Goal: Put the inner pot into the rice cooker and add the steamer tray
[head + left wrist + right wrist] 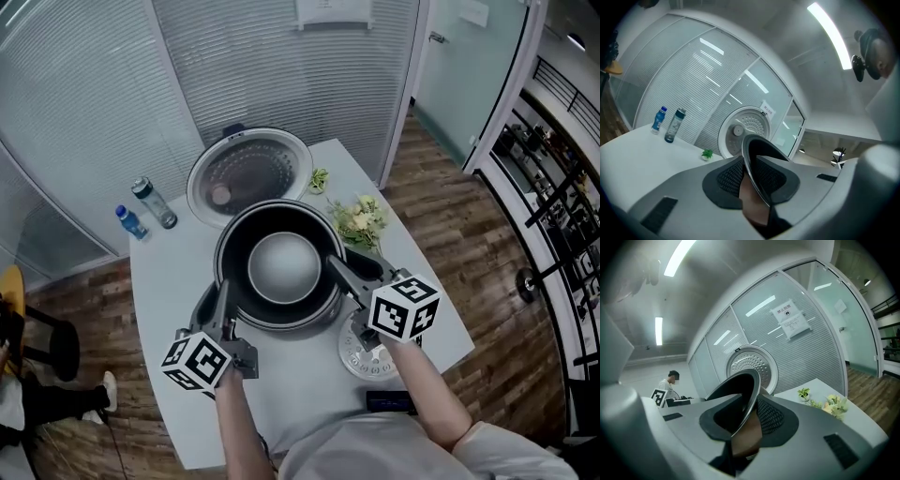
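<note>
1. The left claw (pixel 222 305) is partly closed, its ribbed pads pinching the thin rim of the pot (pixel 281 267) on the near-left side.
2. The right claw (pixel 336 265) is partly closed in the same way and grips the rim on the right side, across the pot from the left claw.
3. The pot hangs between the two claws, mouth up, dark inside with a grey bottom. It is over the body of the rice cooker; whether it is fully seated I cannot tell.
4. Beyond both claws the cooker's lid (pixel 248 173) stands open, its dotted inner face towards them.
5. The steamer tray (pixel 356 361), a white disc with holes, lies on the table (pixel 187 281) just below the right claw, which partly covers it.
6. Right of the right claw's tips is a bunch of flowers (pixel 361 220), with a small green sprig (pixel 319 178) further back.
7. Two bottles (pixel 142 212) stand well left of the left claw, near the table's edge.
</note>
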The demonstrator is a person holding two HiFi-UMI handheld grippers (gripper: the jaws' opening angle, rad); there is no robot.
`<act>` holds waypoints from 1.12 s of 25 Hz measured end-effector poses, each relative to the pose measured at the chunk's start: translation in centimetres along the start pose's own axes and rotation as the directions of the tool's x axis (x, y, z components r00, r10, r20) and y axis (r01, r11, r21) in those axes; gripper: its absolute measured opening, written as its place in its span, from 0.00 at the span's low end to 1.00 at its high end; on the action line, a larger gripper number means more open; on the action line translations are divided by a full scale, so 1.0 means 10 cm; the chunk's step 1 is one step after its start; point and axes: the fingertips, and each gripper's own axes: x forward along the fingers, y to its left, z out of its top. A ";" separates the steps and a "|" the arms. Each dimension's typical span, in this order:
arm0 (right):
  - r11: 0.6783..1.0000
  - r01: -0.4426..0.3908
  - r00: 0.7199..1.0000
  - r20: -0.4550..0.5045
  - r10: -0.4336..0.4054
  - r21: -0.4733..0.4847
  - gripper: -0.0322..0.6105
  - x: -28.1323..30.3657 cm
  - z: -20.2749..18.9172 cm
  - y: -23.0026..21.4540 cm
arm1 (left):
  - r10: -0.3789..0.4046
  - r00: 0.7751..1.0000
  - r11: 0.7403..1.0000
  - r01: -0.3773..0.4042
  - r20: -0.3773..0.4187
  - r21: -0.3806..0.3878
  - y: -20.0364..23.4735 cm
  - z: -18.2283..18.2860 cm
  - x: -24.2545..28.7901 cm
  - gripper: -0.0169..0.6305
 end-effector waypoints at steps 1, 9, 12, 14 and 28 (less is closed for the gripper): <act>1.000 0.003 1.000 -0.005 -0.003 0.004 0.21 0.02 -0.02 -0.02 | 0.001 1.000 1.000 -0.001 -0.005 -0.004 0.02 -0.02 0.02 0.15; 1.000 0.015 0.999 -0.030 -0.014 0.023 0.21 0.09 -0.11 -0.12 | 0.005 1.000 1.000 -0.006 -0.030 -0.026 0.11 -0.12 0.11 0.15; 0.999 0.016 0.999 -0.041 -0.015 0.032 0.21 0.12 -0.15 -0.17 | 0.012 0.999 0.999 -0.013 -0.039 -0.033 0.14 -0.15 0.14 0.15; 0.999 0.016 0.999 -0.049 -0.014 0.033 0.21 0.14 -0.17 -0.19 | 0.019 0.999 0.999 -0.020 -0.044 -0.040 0.16 -0.18 0.15 0.15; 0.998 0.024 0.993 -0.117 -0.017 0.057 0.21 0.30 -0.39 -0.40 | 0.044 0.994 0.997 -0.051 -0.095 -0.064 0.35 -0.43 0.31 0.15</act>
